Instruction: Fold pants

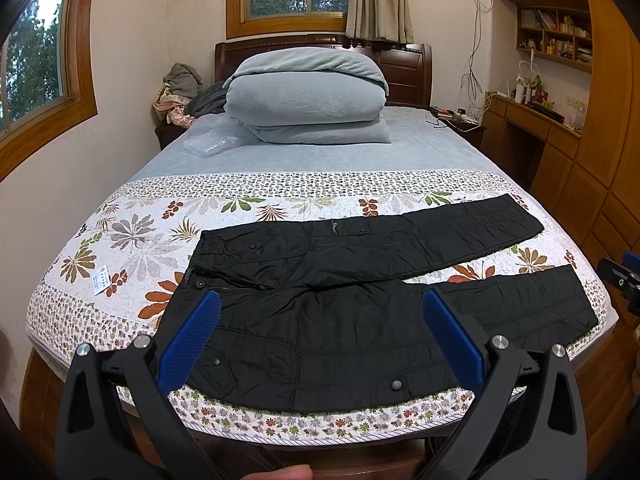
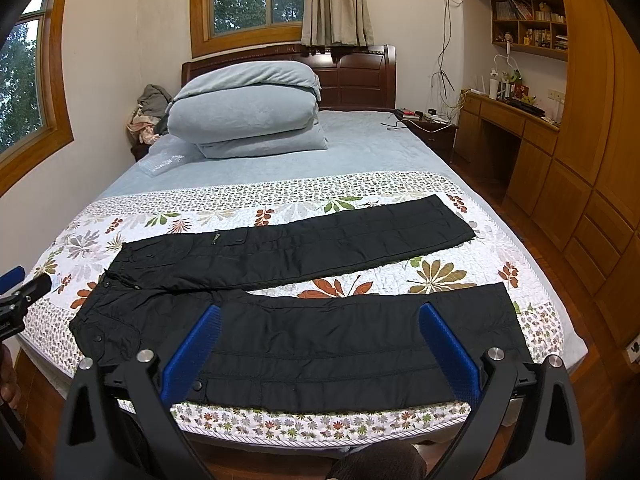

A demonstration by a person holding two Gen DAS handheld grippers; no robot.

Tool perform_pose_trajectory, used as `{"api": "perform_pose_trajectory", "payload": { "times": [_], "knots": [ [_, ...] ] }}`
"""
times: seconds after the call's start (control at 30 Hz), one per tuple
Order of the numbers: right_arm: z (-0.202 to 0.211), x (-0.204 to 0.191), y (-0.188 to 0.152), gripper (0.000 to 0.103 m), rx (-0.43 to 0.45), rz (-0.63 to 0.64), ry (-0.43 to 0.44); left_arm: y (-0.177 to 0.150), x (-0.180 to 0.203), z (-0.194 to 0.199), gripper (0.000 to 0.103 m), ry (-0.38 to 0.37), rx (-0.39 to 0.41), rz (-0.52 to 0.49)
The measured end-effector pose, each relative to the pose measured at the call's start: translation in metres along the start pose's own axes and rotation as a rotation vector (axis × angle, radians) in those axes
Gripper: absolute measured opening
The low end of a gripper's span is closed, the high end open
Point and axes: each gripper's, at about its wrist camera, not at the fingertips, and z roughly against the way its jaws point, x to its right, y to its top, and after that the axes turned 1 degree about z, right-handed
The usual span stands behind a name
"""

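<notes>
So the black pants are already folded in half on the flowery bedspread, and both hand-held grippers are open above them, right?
Not folded: the black pants lie spread flat, legs apart, on the flowery bedspread, as the right wrist view shows. Both grippers, left and right, are open.

You won't find any text you can actually read here. The one printed item is a small white label (image 1: pixel 101 285) lying on the floral bedspread (image 1: pixel 132 240), at about nine o'clock from the waistband of the black pants (image 1: pixel 320 320); it carries a red mark and rows of print too small to make out. The book spines on the wall shelf (image 2: pixel 532 20), at about two o'clock in your right wrist view, are too blurred to read.
</notes>
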Motion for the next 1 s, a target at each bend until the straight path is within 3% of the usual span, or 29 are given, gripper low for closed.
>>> {"api": "perform_pose_trajectory", "payload": {
  "times": [1.0],
  "knots": [
    [-0.002, -0.0028, -0.001, 0.1, -0.002, 0.003, 0.005, -0.0008, 0.0005, -0.0016, 0.101, 0.0, -0.008, 0.001]
  ]
}}
